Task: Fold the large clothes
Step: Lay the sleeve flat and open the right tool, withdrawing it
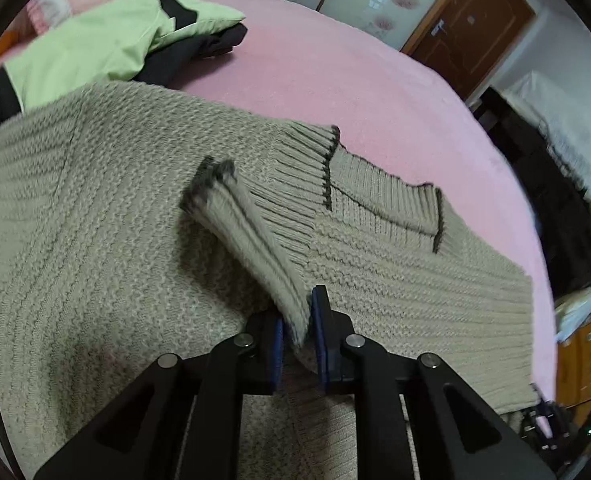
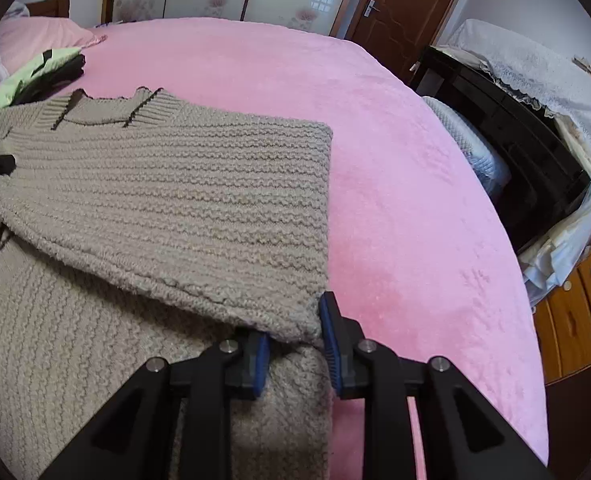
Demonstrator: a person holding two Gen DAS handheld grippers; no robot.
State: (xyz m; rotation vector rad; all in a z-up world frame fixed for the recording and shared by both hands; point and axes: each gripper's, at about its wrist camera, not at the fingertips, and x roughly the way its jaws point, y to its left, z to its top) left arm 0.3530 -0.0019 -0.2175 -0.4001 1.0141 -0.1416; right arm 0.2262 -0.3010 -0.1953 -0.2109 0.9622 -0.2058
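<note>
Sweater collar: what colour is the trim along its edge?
Dark, near-black trim on the beige sweater collar; clearest in the left wrist view.

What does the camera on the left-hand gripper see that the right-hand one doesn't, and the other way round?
Only the left wrist view shows the left gripper pinching the sweater's ribbed, dark-edged cuff above the body.

Only the right wrist view shows the right gripper closed on the folded-over edge of the knit, and the dark cabinet under a white lace cover.

Both show the beige chunky-knit sweater, its dark-trimmed collar, the pink fleece bed cover, the light green and black jacket and the brown wooden door.
</note>
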